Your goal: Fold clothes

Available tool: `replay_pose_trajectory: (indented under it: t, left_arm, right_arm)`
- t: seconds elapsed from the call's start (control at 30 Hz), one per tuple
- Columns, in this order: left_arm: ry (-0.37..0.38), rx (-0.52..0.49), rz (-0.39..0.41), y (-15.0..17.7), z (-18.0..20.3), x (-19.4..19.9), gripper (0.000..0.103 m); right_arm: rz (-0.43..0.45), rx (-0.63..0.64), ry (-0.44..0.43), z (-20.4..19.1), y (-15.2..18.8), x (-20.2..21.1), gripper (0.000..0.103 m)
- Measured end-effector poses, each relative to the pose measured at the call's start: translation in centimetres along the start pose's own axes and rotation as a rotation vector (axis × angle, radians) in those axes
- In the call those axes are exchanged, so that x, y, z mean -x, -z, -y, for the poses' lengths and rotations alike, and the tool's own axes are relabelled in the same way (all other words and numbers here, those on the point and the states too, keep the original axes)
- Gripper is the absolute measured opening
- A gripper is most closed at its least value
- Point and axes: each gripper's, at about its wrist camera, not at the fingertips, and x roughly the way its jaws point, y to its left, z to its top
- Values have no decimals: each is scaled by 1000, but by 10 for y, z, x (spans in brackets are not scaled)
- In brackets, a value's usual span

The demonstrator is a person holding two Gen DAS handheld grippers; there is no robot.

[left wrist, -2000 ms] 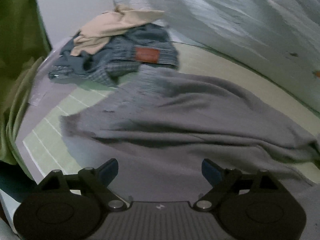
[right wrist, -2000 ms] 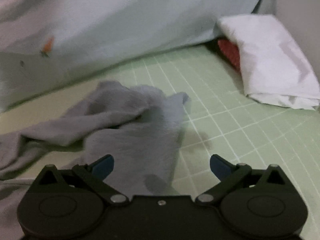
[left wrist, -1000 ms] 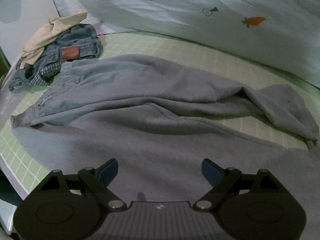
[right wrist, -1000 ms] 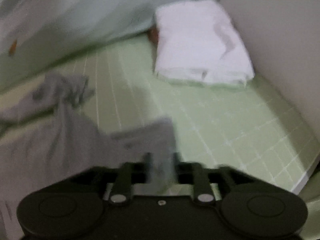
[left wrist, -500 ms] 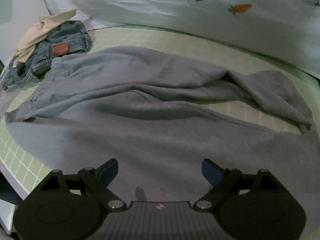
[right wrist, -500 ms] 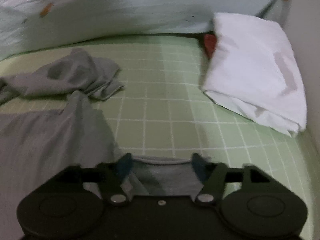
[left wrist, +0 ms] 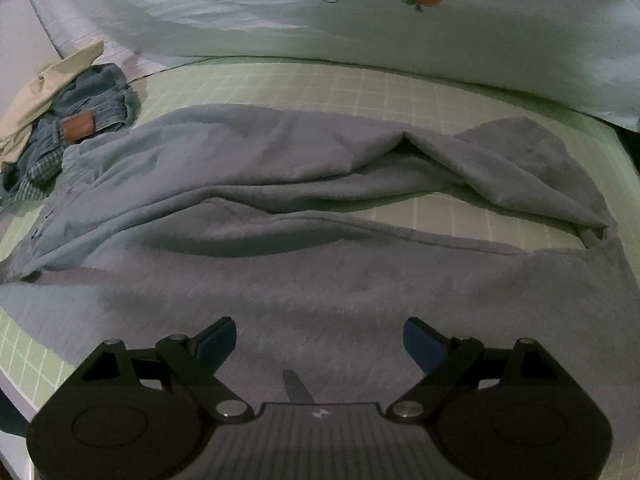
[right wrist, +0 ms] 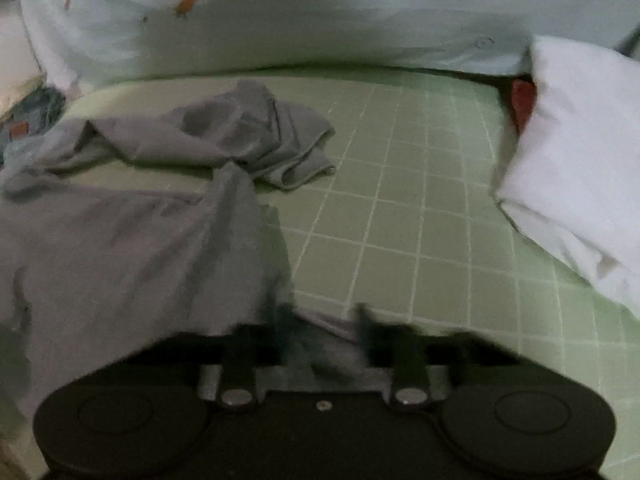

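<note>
Covering the whole work surface is a green grid-checked bed sheet (left wrist: 312,80), dim light, white grid lines visible in both views. Grey garment (left wrist: 320,208) lies spread across the bed, filling the centre of the left wrist view, with one long section bunched in folds from 9 to 3 o'clock and a strip of sheet showing between the folds. Left gripper (left wrist: 319,344): fingers spread wide, hovering over the grey cloth, nothing between them. Right gripper (right wrist: 324,332): frame blurred; fingers sit fairly close with grey cloth between them, but I cannot tell whether they pinch it. Pale quilt with carrot print (left wrist: 400,20) runs along 12 o'clock. Pile of denim and beige clothes (left wrist: 76,120) at 10 o'clock, just beside the garment's edge. White folded bedding (right wrist: 580,152) at 2 o'clock in the right wrist view, red item (right wrist: 524,100) tucked behind it.
</note>
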Motion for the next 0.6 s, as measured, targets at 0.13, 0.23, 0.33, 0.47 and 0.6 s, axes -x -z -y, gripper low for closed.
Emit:
replay_pose_trajectory:
  t: [0.13, 0.23, 0.33, 0.47, 0.6]
  left_arm:
    - [1, 4, -3, -6, 5, -4, 91]
    - [1, -6, -4, -9, 8, -6, 91]
    - [-7, -6, -11, -12, 9, -9, 91]
    - [-9, -2, -27, -17, 12, -15, 91]
    - [3, -27, -34, -20, 19, -18, 91]
  right_arm:
    - [16, -1, 125, 10, 8, 8, 0]
    - [48, -154, 325, 36, 18, 25, 0]
    - [-21, -213, 586, 57, 31, 32, 0]
    - [-33, -273, 610, 71, 37, 41, 4]
    - [70, -372, 420, 67, 26, 44, 50]
